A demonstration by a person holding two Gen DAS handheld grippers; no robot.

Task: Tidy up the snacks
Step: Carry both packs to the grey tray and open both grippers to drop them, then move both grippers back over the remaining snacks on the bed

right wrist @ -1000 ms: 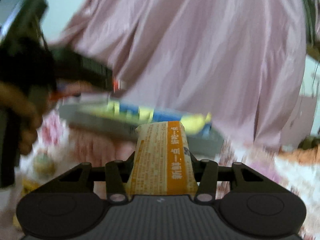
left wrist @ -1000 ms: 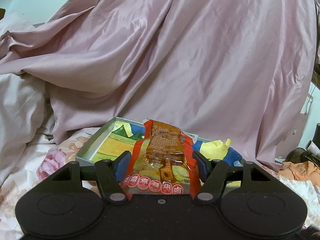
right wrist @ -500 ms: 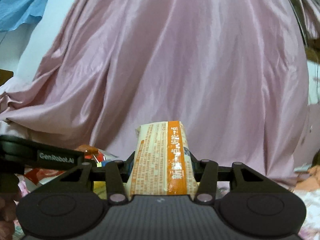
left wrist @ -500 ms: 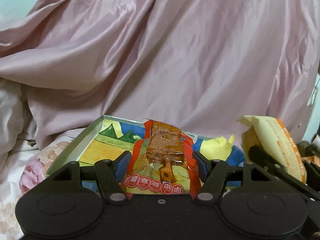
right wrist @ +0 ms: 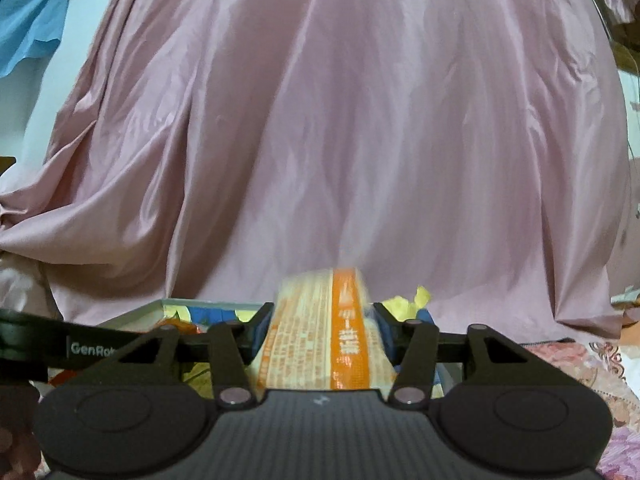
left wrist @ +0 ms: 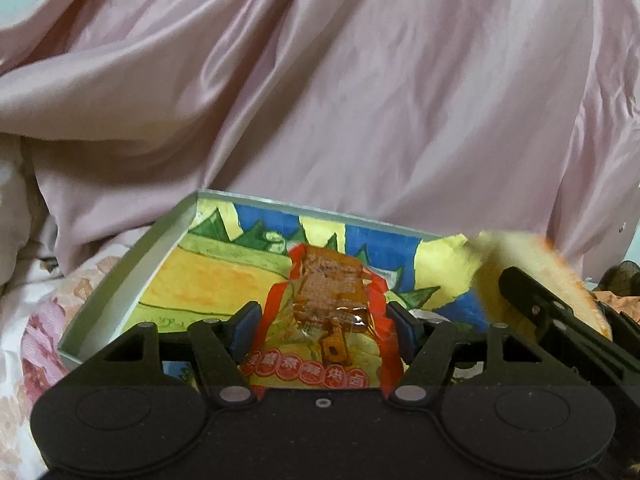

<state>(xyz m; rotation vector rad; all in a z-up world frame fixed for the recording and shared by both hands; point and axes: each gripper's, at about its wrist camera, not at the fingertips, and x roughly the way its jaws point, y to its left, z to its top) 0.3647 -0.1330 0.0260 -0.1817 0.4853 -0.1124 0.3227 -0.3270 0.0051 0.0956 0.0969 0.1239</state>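
My left gripper (left wrist: 322, 326) is shut on a red and yellow snack packet (left wrist: 326, 320) with a clear window, held just above a shallow box (left wrist: 156, 256) whose floor is painted yellow, blue and green. On the right of the left wrist view the right gripper (left wrist: 560, 316) comes in over the box with a blurred cream and orange packet (left wrist: 532, 256). In the right wrist view my right gripper (right wrist: 320, 334) is shut on that cream packet with an orange stripe (right wrist: 324, 336), over the box (right wrist: 200, 308). The left gripper's arm (right wrist: 60, 346) crosses at the left.
A large pink satin sheet (left wrist: 360, 100) is heaped behind the box and fills the background. The box rests on floral bedding (left wrist: 32, 328). Blue cloth (right wrist: 28, 20) hangs at the top left of the right wrist view. Cluttered things lie at the far right (left wrist: 624, 280).
Both grippers have moved forward and down over the box, which now looks larger and closer. The right gripper's packet has dropped lower in the left wrist view and is blurred by motion.
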